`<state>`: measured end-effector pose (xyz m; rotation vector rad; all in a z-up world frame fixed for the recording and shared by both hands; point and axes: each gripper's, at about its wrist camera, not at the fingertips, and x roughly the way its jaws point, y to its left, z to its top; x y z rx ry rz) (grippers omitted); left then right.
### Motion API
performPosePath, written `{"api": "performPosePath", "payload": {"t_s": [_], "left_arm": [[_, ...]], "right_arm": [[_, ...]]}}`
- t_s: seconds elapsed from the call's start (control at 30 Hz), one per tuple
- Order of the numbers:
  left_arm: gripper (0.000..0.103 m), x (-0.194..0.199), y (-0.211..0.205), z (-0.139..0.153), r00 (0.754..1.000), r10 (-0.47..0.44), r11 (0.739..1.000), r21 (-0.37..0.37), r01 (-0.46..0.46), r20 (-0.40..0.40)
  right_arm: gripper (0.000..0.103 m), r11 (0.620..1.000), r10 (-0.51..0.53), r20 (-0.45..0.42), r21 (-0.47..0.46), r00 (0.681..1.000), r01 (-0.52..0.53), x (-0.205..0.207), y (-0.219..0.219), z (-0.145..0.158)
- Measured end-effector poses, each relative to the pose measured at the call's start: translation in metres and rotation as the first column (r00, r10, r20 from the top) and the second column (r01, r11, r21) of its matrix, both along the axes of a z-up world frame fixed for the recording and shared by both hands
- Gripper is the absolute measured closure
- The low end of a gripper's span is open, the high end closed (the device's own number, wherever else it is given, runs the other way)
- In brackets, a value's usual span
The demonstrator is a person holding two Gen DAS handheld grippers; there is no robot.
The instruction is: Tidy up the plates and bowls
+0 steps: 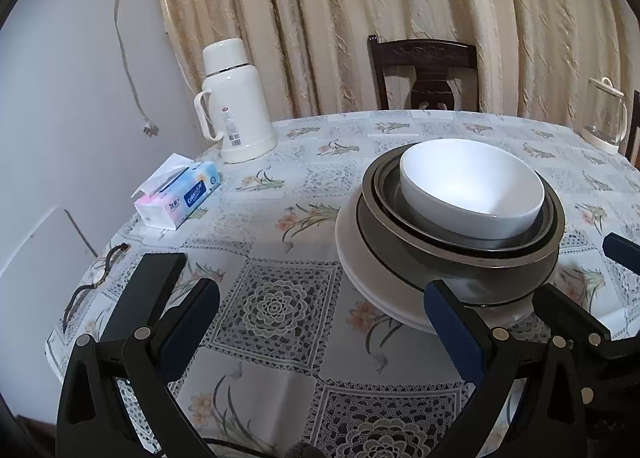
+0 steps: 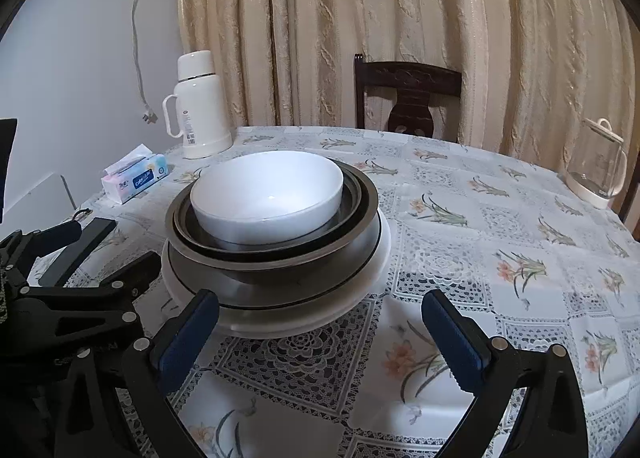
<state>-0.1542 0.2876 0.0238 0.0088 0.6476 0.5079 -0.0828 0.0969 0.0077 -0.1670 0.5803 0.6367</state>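
I hold my left gripper wide open over the table, with nothing between its blue pads. My right gripper is spread just as wide and is also empty; its left pad sits just in front of the stack's near rim, though I cannot tell if it touches.

The stack stands toward the middle of the table, on the flowered tablecloth. At the bottom lie the white plates, one on another. On them sits a large dark metal bowl, a smaller metal bowl nested inside it, and on top the white bowl, upright and empty.

In the right wrist view my left gripper shows at the left edge of the frame, beside the stack.

At the far left corner of the table stands a white thermos jug with its handle to the left, and a tissue pack lies near the left edge just in front of it. A glass kettle stands at the far right edge. A dark wooden chair is behind the far edge, before the cream curtain.
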Motion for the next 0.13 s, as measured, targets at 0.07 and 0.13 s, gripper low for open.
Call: {"api": "performPosePath", "payload": {"t_s": [0.07, 0.13], "left_arm": [[0.001, 0.0003, 0.0003, -0.0003, 1.000, -0.001, 1.000, 0.000, 0.001, 0.000], [0.001, 0.0005, 0.0003, -0.0003, 1.000, 0.000, 1.000, 0.002, 0.000, 0.000]], "right_arm": [[0.000, 1.000, 0.007, -0.004, -0.002, 1.000, -0.007, -0.0004, 0.0008, -0.0007], [0.000, 1.000, 0.004, -0.012, -0.004, 1.000, -0.004, 0.0008, 0.0014, -0.0016]]}}
